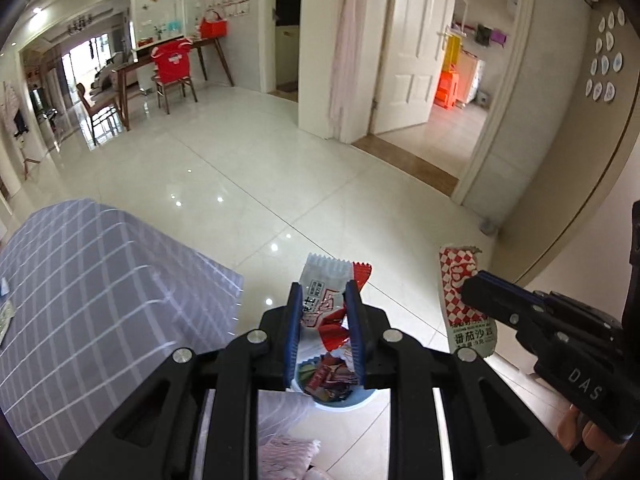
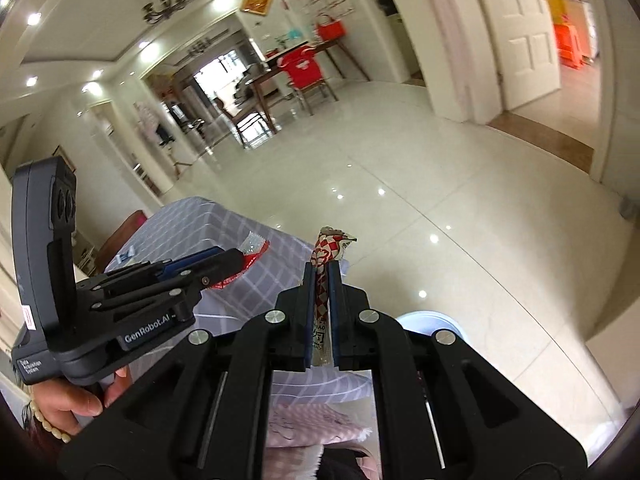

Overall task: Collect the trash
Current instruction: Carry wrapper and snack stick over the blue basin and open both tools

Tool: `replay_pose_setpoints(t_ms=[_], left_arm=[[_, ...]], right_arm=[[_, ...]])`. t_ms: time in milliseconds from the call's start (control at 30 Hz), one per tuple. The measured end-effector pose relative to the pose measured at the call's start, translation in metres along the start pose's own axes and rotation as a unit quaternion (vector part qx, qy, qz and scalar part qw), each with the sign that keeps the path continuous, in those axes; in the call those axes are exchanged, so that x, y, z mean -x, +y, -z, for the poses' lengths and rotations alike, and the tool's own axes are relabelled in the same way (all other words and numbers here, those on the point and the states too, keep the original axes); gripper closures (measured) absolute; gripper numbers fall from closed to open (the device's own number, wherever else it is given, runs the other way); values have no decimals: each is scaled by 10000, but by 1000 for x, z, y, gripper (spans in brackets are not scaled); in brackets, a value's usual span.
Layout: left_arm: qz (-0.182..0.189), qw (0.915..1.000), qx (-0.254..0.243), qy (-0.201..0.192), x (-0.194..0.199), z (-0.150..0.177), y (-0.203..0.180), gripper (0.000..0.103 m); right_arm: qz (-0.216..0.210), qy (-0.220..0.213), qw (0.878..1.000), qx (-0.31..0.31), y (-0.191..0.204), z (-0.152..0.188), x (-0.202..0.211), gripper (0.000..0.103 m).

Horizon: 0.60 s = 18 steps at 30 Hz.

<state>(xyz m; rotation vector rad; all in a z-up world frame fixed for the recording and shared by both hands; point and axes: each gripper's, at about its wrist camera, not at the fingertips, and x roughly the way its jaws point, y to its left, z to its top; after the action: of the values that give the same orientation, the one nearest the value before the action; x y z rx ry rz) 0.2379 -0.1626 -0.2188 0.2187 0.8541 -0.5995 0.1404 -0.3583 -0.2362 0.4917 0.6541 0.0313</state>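
In the left wrist view my left gripper (image 1: 324, 286) is shut on a crumpled white and red snack wrapper (image 1: 326, 270), which it holds above a pale round bin (image 1: 344, 405) with several wrappers inside. To its right my right gripper (image 1: 466, 292) is shut on a red and white checked sauce sachet (image 1: 454, 268) that hangs down from the fingers. The right wrist view shows the same sachet (image 2: 325, 246) pinched edge-on in my right gripper (image 2: 323, 270). At the left of that view is my left gripper (image 2: 236, 261) with its wrapper (image 2: 253, 251). The bin's rim (image 2: 434, 318) shows low right.
A table with a grey checked cloth (image 1: 100, 280) (image 2: 208, 220) stands to the left. A person's hand (image 2: 80, 404) with a bead bracelet grips the left tool. Glossy tiled floor (image 1: 280, 168) runs to chairs (image 1: 172, 72) and an open white door (image 1: 408, 48).
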Motion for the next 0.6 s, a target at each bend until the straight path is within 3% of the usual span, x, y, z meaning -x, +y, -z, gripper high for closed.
replay_pose_setpoints(t_ms=[200, 267, 300, 600], left_arm=[[33, 9999, -86, 107, -21, -7, -27, 79], [-39, 9998, -48, 181, -26, -8, -31, 53], [-83, 9998, -21, 203, -28, -8, -32, 35], [-291, 9994, -115, 151, -23, -6, -36, 33]], right_arm=[[136, -64, 9998, -147, -24, 3, 5, 96], [178, -89, 9997, -173, -33, 2, 4, 96], [203, -92, 9996, -182, -35, 2, 4, 96], [179, 3, 9994, -282, -44, 10, 1, 96]])
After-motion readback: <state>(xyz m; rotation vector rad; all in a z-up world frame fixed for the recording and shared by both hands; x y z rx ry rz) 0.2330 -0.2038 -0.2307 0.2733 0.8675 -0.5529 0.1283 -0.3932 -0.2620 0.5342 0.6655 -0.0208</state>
